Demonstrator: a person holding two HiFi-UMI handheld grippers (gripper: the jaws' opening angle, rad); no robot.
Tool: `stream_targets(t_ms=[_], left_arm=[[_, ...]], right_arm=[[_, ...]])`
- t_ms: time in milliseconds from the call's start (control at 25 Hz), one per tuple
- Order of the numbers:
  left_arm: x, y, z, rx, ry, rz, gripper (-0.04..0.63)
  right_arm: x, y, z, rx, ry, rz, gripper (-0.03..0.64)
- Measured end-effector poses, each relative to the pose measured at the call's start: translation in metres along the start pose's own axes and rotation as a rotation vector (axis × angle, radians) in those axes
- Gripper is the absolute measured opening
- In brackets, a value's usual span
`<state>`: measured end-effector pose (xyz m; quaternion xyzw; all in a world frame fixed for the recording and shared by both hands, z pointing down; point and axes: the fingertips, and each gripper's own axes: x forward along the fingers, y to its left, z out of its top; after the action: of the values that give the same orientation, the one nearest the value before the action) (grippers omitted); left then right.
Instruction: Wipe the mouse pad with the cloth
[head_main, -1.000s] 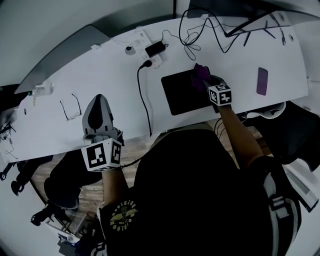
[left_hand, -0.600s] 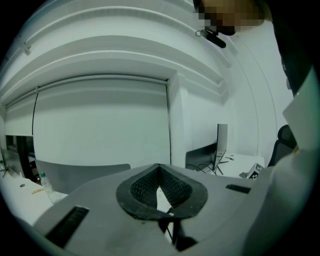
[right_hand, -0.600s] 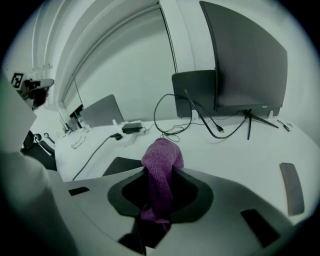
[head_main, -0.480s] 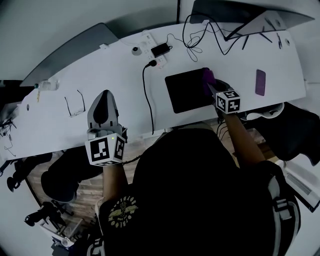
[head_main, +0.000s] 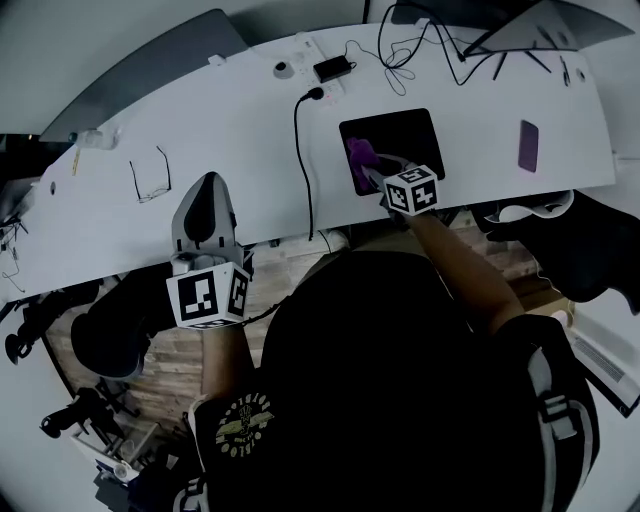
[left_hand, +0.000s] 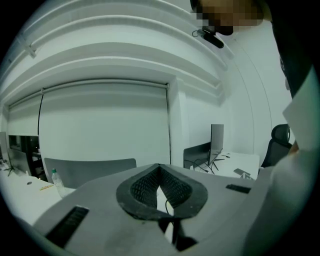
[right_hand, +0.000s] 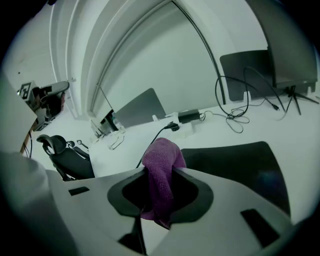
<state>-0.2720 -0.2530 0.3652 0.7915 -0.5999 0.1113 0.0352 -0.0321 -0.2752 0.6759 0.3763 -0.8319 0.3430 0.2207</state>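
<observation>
Right tongs (right_hand: 161, 172), clenched on the cloth (head_main: 358, 156), have swept across the mouse pad (head_main: 412, 135) to its left edge, mid-wipe; left tongs (left_hand: 159, 172) closed, idle.

The right gripper (head_main: 370, 172) has dragged the cloth (head_main: 359, 154) across the pad (head_main: 412, 135). A second ago the cloth sat at the pad's far right corner, and half a second ago by its right edge. Now it lies on the left part, toward the near edge.

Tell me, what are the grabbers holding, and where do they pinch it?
The right gripper pinches the purple cloth at its bunched middle; the left gripper, jaws together, holds nothing.
</observation>
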Motion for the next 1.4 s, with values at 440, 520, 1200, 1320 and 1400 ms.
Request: stream_targets(t_ms=[440, 520, 1200, 1320, 1400], left_arm=[[-0.022, -0.008, -0.014, -0.004, 0.01, -0.018, 0.002], [-0.017, -0.014, -0.011, -0.004, 0.001, -0.021, 0.002], [0.057, -0.119, 0.028, -0.002, -0.05, -0.052, 0.002], [0.066, -0.136, 0.032, 0.005, -0.059, -0.053, 0.002], [0.069, -0.146, 0.037, 0.013, -0.067, -0.053, 0.002]], right_arm=[[0.027, -0.023, -0.036, -0.019, 0.106, -0.102, 0.092], [0.02, -0.033, -0.038, -0.016, 0.108, -0.114, 0.092], [-0.064, -0.15, -0.053, 0.016, 0.13, -0.162, 0.092], [-0.081, -0.171, -0.058, 0.018, 0.133, -0.178, 0.092], [-0.092, -0.181, -0.06, 0.027, 0.126, -0.18, 0.092]])
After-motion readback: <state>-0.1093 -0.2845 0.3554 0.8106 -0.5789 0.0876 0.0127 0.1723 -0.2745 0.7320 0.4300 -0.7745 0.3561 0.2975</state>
